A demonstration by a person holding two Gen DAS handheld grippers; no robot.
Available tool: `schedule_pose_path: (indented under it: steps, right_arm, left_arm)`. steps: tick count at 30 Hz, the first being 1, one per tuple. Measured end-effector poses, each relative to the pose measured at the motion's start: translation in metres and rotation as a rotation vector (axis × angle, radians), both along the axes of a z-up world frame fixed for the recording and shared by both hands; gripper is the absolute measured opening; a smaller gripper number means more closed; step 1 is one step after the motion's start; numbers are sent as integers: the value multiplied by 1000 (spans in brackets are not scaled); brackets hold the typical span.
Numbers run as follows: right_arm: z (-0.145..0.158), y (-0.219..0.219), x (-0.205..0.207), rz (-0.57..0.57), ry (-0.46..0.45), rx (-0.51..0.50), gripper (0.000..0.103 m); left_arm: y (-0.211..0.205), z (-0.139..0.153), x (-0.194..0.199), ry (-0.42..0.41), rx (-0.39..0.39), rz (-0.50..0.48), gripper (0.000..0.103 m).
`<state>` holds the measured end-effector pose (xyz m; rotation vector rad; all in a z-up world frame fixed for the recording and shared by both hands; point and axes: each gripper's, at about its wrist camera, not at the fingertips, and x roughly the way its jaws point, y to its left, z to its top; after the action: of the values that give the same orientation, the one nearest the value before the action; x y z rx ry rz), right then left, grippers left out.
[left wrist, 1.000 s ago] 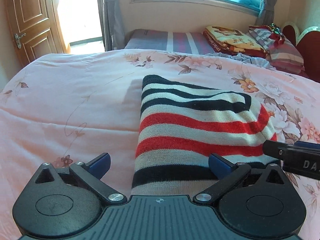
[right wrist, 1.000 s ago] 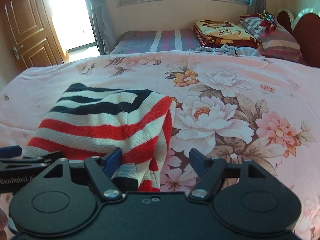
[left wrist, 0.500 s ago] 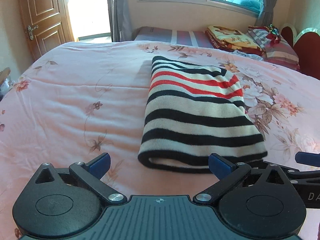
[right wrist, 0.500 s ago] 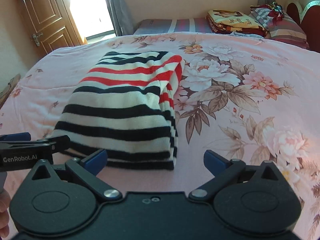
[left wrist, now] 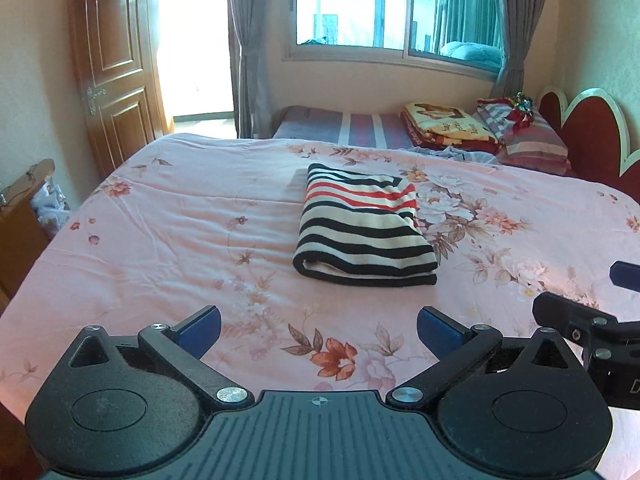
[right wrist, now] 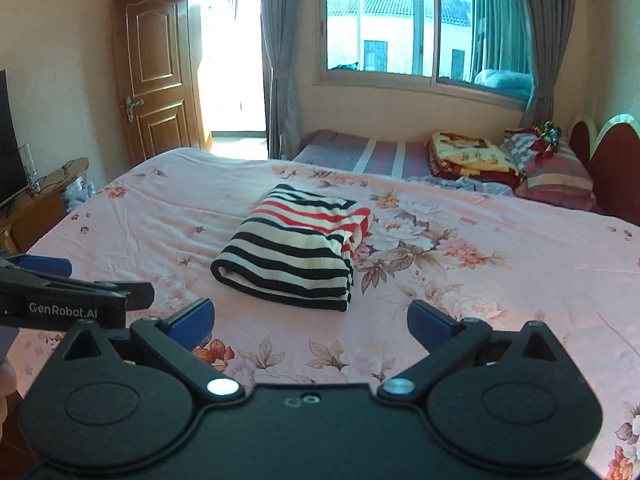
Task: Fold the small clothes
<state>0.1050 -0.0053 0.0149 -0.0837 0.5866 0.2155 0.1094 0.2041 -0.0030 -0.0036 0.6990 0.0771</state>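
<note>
A wide bed (left wrist: 160,240) is filling most of both views, wearing a pink quilt with a floral print that is growing denser toward the headboard side. A folded striped garment (left wrist: 362,232) is lying flat near the middle of the quilt, its black-and-cream bands facing the cameras and its red bands sitting farther back. Along the far edge, a folded yellow blanket (left wrist: 444,128) and a striped pillow (left wrist: 528,140) are resting side by side, well apart from the garment.

Both grippers (left wrist: 319,330) (right wrist: 311,320) have backed away from folded sweater (left wrist: 362,226).
</note>
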Motion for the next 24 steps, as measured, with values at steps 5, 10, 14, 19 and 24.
schedule_pose_path:
  steps: [5, 10, 14, 19, 24]
  right_arm:
    - [14, 1, -34, -14, -78, 16, 102]
    - [20, -3, -46, -30, -104, 31, 102]
    - [22, -5, -50, -49, -107, 34, 102]
    - [22, -11, -56, -75, -109, 36, 102]
    - [21, -12, -58, -88, -108, 31, 102]
  left_arm:
    - [0, 19, -41, -51, 17, 13, 103]
    - [0, 27, -62, -58, 8, 24, 103]
    - [0, 27, -67, -54, -8, 31, 103]
    - [-4, 27, -69, -54, -7, 29, 103]
    - [-7, 31, -72, -64, -8, 30, 103]
